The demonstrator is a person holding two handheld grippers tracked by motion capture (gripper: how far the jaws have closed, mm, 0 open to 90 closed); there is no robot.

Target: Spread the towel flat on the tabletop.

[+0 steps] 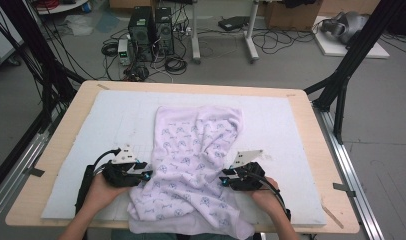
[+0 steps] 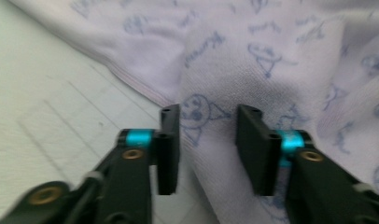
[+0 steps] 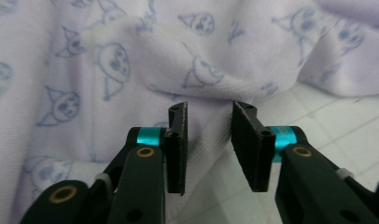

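Item one: a pale lilac knitted cloth (image 1: 193, 165) printed with small blue cartoon faces, crumpled and partly folded. It lies on the white foam mat (image 1: 291, 130) that covers the light wooden table (image 1: 316, 125), running from the mat's middle down to the near edge, where its hem hangs just over the edge towards you.

Item two: your left gripper (image 1: 147, 176), black with turquoise collars and a grey three-cornered plate on top. You hold it at the cloth's left border, pointing inward. In the left gripper view (image 2: 207, 140) its jaws stand a modest gap apart, with a ridge of the cloth (image 2: 253, 70) lying between and beneath them. The pads do not press on the fabric; nothing is gripped. The bare mat (image 2: 52, 107) shows to the left of the jaws.

Item three: your right gripper (image 1: 223, 181), of the same make, held at the cloth's right border and pointing inward. In the right gripper view (image 3: 208, 140) its jaws are likewise parted by a modest gap. A fold of the cloth (image 3: 131, 60) lies just ahead of and under the tips, free of the pads, and the mat (image 3: 346, 126) shows at the right.

Both grippers sit level with each other, the cloth between them.
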